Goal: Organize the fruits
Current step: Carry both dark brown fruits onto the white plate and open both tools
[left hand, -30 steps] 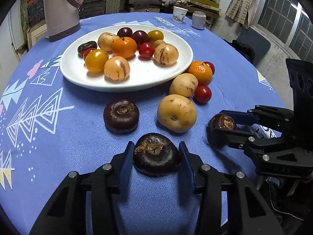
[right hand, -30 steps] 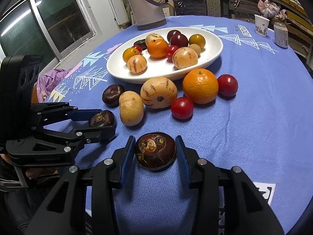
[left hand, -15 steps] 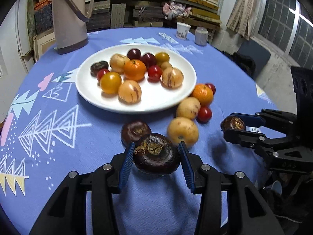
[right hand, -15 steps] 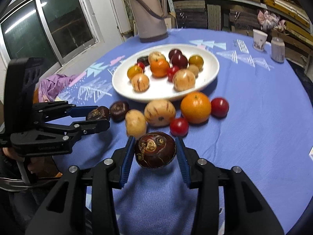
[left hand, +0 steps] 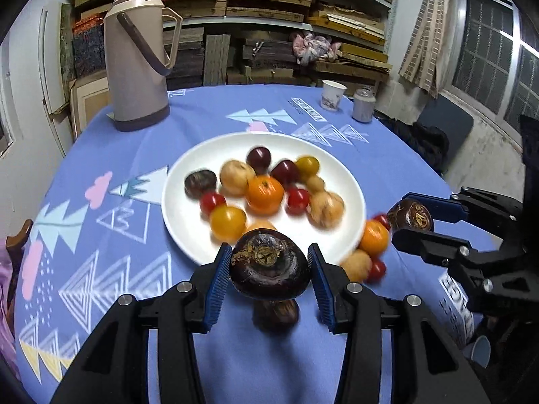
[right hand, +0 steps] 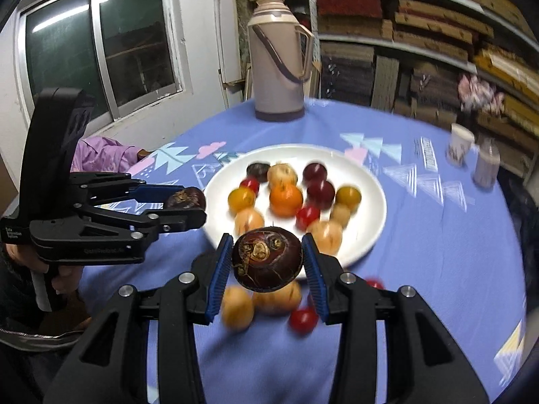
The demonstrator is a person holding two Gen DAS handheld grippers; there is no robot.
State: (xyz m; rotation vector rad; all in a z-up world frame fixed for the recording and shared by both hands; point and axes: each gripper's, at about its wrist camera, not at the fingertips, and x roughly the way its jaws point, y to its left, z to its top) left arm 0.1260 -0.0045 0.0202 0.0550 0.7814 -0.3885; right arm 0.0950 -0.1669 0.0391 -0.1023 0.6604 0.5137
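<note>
I have a dark fruit (left hand: 269, 266) clamped in the left gripper (left hand: 269, 269), another dark fruit (right hand: 267, 260) in the right gripper (right hand: 267, 262); both jaws part-closed, above the counter; white plate (left hand: 188, 235) just ahead, left nearer.

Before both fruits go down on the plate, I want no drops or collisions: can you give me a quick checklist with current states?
1. Left gripper pinches its dark fruit: ok.
2. Right gripper pinches its dark fruit: ok.
3. Both fruits clear of the tablecloth: ok.
4. Bare room on the white plate, left and near side: ok.
5. Grippers apart from each other: ok.
6. Grip firmness: cannot tell.
</note>
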